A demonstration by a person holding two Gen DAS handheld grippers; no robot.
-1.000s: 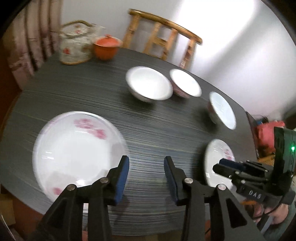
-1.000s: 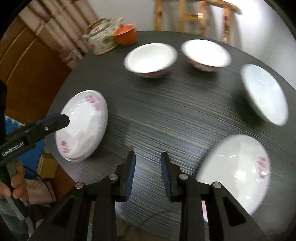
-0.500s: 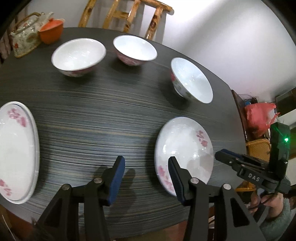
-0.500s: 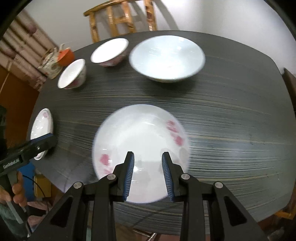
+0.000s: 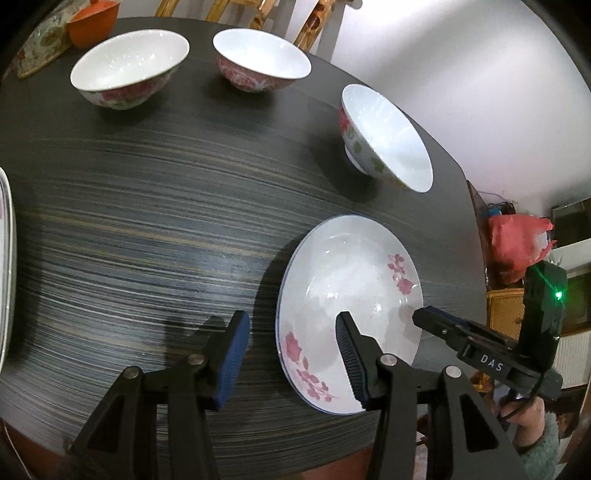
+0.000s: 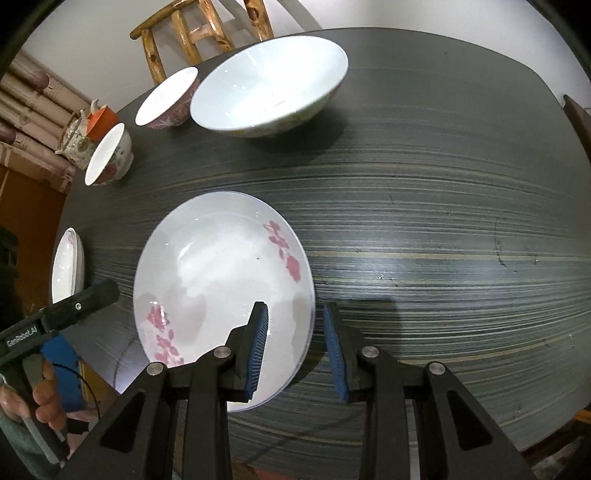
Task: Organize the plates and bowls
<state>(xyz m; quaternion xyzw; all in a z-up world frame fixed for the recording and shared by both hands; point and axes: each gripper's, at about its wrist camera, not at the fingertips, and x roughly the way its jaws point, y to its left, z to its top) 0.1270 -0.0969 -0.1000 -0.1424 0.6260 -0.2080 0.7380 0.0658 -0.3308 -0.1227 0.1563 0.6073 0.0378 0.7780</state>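
Note:
A white plate with pink flowers point(image 5: 347, 295) lies on the dark table near its front edge; it also shows in the right wrist view point(image 6: 214, 280). My left gripper point(image 5: 291, 354) is open, its jaws either side of the plate's left rim. My right gripper point(image 6: 295, 347) is open, straddling the plate's right rim. A second flowered plate point(image 6: 66, 266) lies at the far left. Three bowls stand behind: a large pale one point(image 6: 269, 85), a pink-sided one point(image 5: 262, 59) and a rose-patterned one point(image 5: 129, 70).
A flowered teapot point(image 6: 75, 140) and an orange cup point(image 5: 92, 26) stand at the table's far left corner. A wooden chair point(image 6: 199, 26) stands behind the table point(image 5: 147, 206). A red bag point(image 5: 517, 243) sits beyond the right edge.
Both grippers have moved in on the near flowered plate; the left swung right from the other plate, and the right jaws have widened around the plate's rim.

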